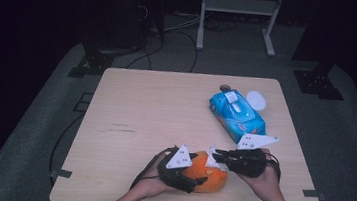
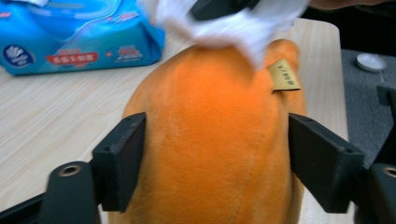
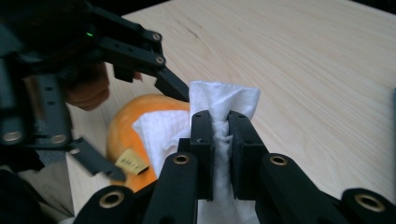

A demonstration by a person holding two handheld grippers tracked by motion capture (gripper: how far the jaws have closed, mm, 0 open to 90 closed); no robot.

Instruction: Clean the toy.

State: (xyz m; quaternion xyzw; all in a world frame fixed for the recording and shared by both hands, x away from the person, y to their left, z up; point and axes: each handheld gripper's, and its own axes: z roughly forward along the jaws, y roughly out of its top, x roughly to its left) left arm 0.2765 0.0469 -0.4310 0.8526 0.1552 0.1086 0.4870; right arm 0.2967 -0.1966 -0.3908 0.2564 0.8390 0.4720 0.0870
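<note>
From the high view, the orange plush toy (image 1: 204, 176) sits near the front edge of the bench (image 1: 155, 108), with the left gripper (image 1: 186, 177) against its left side and the right gripper (image 1: 221, 160) at its top right, a white wipe (image 1: 214, 157) at its tip. Farther back on the right lies a blue pack of wipes (image 1: 238, 115), a small white lid (image 1: 257, 99) just behind it.

Over to the left gripper view: the fingers (image 2: 122, 158) stand wide on either side of the plush toy (image 2: 210, 140); whether they touch its fur I cannot tell. A tan tag (image 2: 284, 76) sticks out of the toy, and the wipe (image 2: 233, 28) rests on top.

Right gripper view now: the fingers (image 3: 201, 149) are narrow, pinched tight on the white wipe (image 3: 219, 121), which drapes onto the toy (image 3: 123, 135).
</note>
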